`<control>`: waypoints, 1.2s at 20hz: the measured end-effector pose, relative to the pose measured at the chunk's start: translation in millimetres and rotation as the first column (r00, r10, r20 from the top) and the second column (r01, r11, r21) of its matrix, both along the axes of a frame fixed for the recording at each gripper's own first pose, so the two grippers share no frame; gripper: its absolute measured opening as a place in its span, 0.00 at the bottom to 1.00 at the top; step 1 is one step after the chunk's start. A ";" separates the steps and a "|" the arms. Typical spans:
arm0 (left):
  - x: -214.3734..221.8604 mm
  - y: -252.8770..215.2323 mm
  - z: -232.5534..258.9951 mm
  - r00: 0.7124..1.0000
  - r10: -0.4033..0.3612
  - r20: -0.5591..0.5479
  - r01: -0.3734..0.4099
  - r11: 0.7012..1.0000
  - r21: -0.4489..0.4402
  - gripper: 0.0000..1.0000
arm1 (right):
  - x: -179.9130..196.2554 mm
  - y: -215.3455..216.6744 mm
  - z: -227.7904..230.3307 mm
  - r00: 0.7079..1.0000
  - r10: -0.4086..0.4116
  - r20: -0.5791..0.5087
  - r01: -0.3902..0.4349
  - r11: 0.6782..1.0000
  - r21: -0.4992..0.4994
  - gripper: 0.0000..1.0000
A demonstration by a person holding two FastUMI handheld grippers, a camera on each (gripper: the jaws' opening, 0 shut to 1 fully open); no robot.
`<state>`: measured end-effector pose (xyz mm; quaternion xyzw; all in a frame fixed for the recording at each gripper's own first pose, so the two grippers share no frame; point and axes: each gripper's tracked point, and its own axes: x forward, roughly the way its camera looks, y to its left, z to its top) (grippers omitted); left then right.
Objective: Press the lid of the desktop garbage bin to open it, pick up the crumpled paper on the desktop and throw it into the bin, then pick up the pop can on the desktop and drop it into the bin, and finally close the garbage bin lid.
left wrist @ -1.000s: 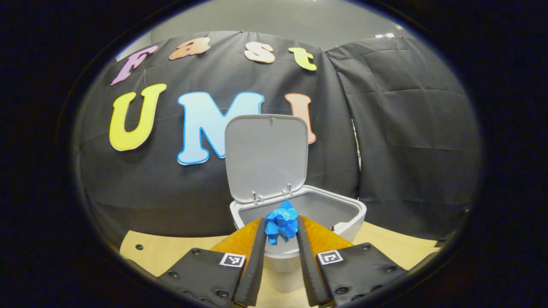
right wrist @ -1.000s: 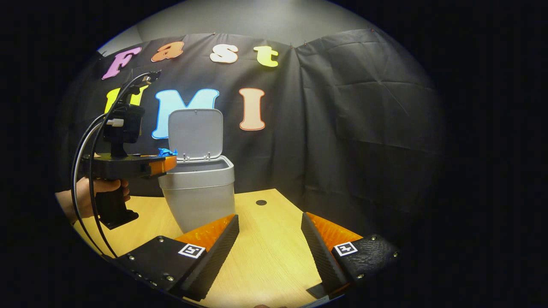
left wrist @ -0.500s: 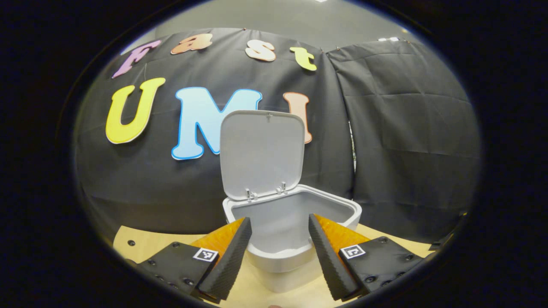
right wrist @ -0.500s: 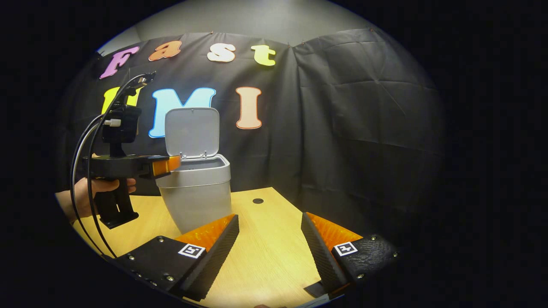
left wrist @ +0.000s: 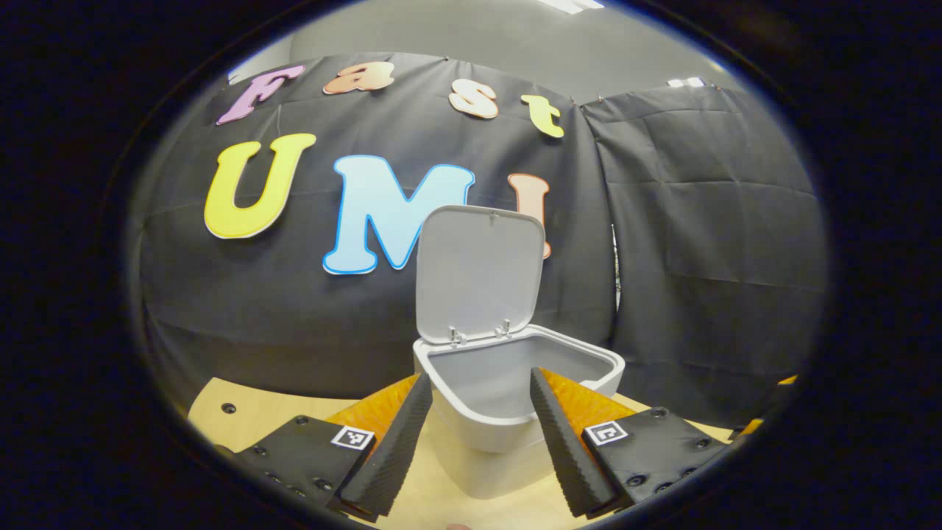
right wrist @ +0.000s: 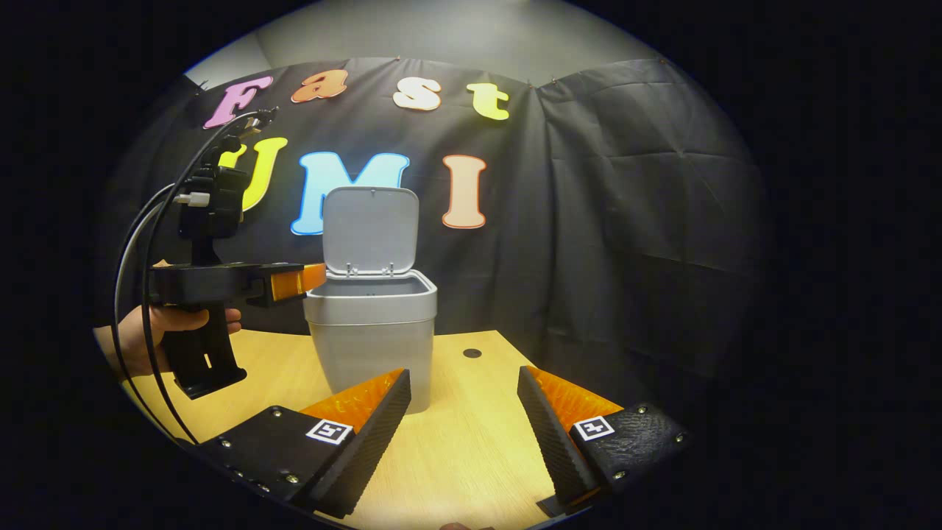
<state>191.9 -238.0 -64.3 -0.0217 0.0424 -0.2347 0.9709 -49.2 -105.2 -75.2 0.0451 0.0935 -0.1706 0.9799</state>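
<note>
Presently, findings as follows.
Bin: light grey plastic desktop garbage bin (left wrist: 508,412) stands upright on the pale wooden bench (right wrist: 456,449), toward its far edge by the black cloth wall (right wrist: 625,221).
Lid: grey hinged lid (left wrist: 478,276) raised upright at the bin's rear rim; interior visible as bare grey wall, contents at the bottom not discernible.
Left gripper (left wrist: 475,434): jaws spread wide, holding nothing, fingertips at the bin's near rim; in the right gripper view it is level with the bin's rim at its left side, gripped by a hand (right wrist: 158,331).
Right gripper (right wrist: 464,434): jaws spread wide, empty, above bare bench near the front edge, bin just beyond.
</note>
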 end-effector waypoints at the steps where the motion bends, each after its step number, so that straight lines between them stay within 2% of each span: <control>1: -3.7 8.2 1.4 1.000 0.012 0.006 -0.012 1.000 0.001 0.96 | 4.6 4.9 0.5 1.000 0.025 0.003 -0.025 1.000 -0.002 0.94; 7: -37.0 65.1 -0.6 0.995 0.088 0.035 -0.088 0.996 -0.012 0.96 | 24.7 47.2 0.8 0.985 0.173 0.021 -0.174 0.985 0.010 0.94; 13: -71.0 134.4 -8.6 0.976 0.212 0.045 -0.213 0.977 0.029 0.96 | 37.4 94.1 -5.8 0.943 0.333 0.012 -0.333 0.943 0.020 0.94; 15: -85.2 152.0 -9.1 0.968 0.244 0.053 -0.246 0.969 0.036 0.96 | 41.4 114.9 -10.6 0.919 0.393 0.009 -0.393 0.919 0.043 0.94; 16: -91.8 159.6 -9.5 0.965 0.259 0.052 -0.261 0.965 0.039 0.81 | 42.3 124.2 -13.6 0.908 0.419 0.006 -0.419 0.906 0.062 0.94; 17: -98.6 167.3 -11.5 0.961 0.273 0.050 -0.276 0.960 0.041 0.89 | 43.8 133.4 -17.8 0.896 0.444 0.001 -0.443 0.893 0.082 0.94; 24: -139.3 207.6 -33.7 0.933 0.360 -0.012 -0.359 0.933 0.032 0.89 | 41.0 189.7 -62.6 0.803 0.584 -0.121 -0.563 0.809 0.166 0.94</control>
